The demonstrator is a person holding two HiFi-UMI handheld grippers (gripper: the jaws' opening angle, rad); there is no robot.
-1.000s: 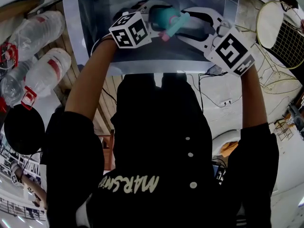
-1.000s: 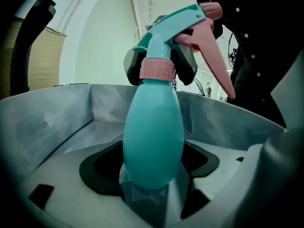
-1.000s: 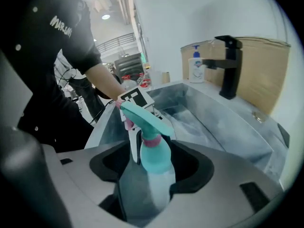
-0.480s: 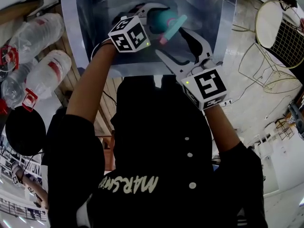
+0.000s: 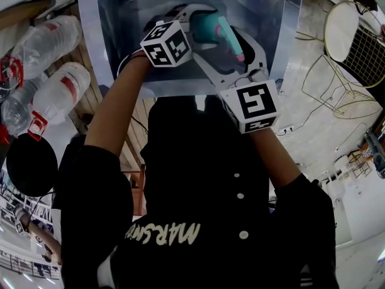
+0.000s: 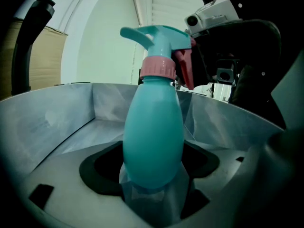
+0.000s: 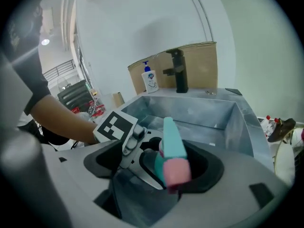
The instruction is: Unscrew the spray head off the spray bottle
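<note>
The teal spray bottle (image 6: 153, 137) stands upright with my left gripper (image 6: 153, 177) shut on its body. A pink collar (image 6: 158, 68) joins the bottle to the teal spray head (image 6: 159, 36), which has a red trigger (image 6: 184, 69). In the head view the left gripper (image 5: 194, 24) holds the bottle (image 5: 206, 27) over the sink. My right gripper (image 5: 225, 48) reaches up from below. Its jaws have just been opening and stand wide, with the spray head (image 7: 172, 141) and its pink nozzle tip (image 7: 175, 171) between them; the pads do not press on it.
A steel sink (image 5: 283, 35) lies under both grippers, with a black faucet (image 7: 176, 70), a soap bottle (image 7: 149, 77) and cardboard (image 7: 199, 63) behind it. Large plastic bottles (image 5: 51, 92) lie at the left. A wire rack (image 5: 355, 38) stands at the right.
My right gripper swung from the bottle's right side to below it, rolled over, and its jaws spread wider. The spray head's nozzle now points down-right instead of up-right. The left gripper stayed put.
</note>
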